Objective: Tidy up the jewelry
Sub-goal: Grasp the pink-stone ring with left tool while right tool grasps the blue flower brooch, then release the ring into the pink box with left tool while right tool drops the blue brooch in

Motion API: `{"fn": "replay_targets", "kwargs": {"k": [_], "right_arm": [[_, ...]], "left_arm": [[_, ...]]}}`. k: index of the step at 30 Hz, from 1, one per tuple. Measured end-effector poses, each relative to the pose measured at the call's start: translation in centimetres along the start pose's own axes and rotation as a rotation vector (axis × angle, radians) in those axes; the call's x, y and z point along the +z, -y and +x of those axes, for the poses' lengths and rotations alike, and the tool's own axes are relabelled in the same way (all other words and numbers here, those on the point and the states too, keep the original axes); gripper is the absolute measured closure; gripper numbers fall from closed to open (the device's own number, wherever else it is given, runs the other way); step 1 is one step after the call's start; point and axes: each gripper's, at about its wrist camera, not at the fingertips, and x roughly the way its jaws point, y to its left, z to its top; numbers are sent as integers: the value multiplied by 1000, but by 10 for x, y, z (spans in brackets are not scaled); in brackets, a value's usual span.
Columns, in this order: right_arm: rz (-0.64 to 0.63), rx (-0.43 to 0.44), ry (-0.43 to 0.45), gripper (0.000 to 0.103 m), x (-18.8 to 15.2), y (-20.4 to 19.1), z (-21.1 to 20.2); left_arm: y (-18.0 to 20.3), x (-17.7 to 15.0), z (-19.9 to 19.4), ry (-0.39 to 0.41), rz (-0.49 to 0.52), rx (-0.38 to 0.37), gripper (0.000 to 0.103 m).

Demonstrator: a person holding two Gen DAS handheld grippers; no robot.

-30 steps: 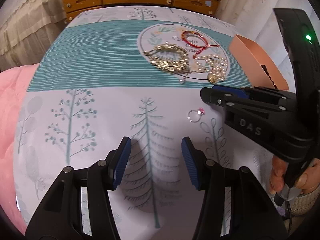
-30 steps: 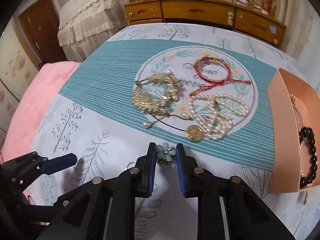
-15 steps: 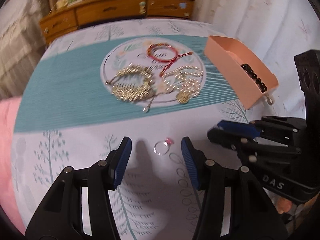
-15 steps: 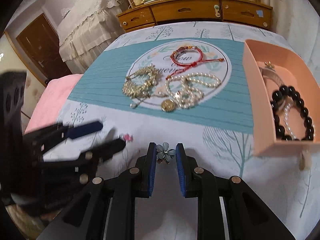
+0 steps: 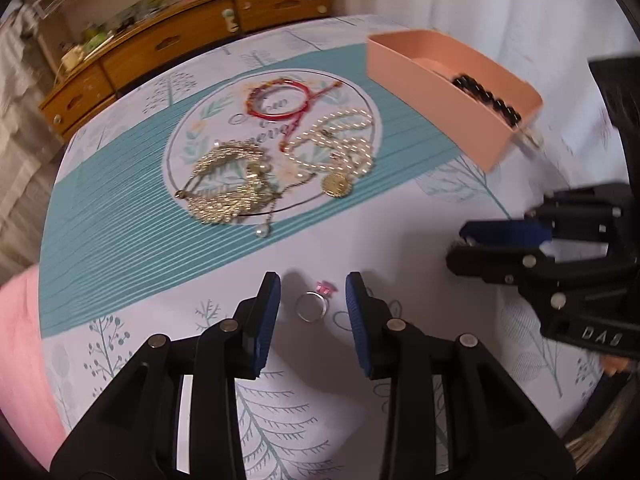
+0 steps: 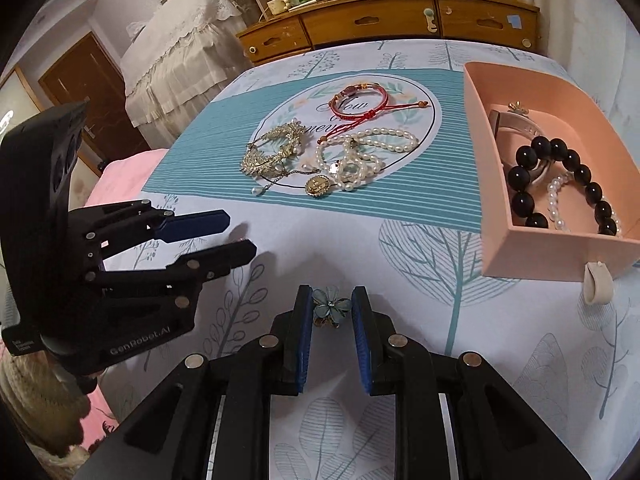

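My left gripper (image 5: 314, 294) is open with a silver ring with a pink stone (image 5: 313, 305) lying on the cloth between its fingertips. My right gripper (image 6: 331, 307) is shut on a blue flower brooch (image 6: 330, 307), held above the cloth. The right gripper also shows in the left wrist view (image 5: 472, 246); the left gripper also shows in the right wrist view (image 6: 236, 236). A pink box (image 6: 484, 184) at the right holds a black bead bracelet (image 6: 560, 176) and pearls. A gold necklace (image 5: 232, 184), pearl necklace (image 5: 336, 144) and red bracelet (image 5: 280, 100) lie on the cloth's round print.
The table wears a tree-patterned cloth with a teal band (image 6: 224, 148). A wooden dresser (image 6: 384, 24) stands behind it. A pink blanket (image 5: 20, 360) lies at the left edge. A white tab (image 6: 598, 282) hangs off the box front.
My left gripper has moved forward so the ring now sits between its fingertips. My right gripper has swung right toward the pink box with the brooch still held.
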Motion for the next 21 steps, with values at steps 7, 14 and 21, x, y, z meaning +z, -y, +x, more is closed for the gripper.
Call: {"fn": "replay_targets", "kwargs": {"k": [7,14,21], "right_arm": [[6,10,3,84,0,2,1],[14,23,4,84,-1,4,-1],[6,57,78,84,3,1,-28]], "left_arm": [[7,1,3,-10,54,7,95],[7,0,-3,-6,52,34,96],[0,21,-31,53,-6,25,96]]}}
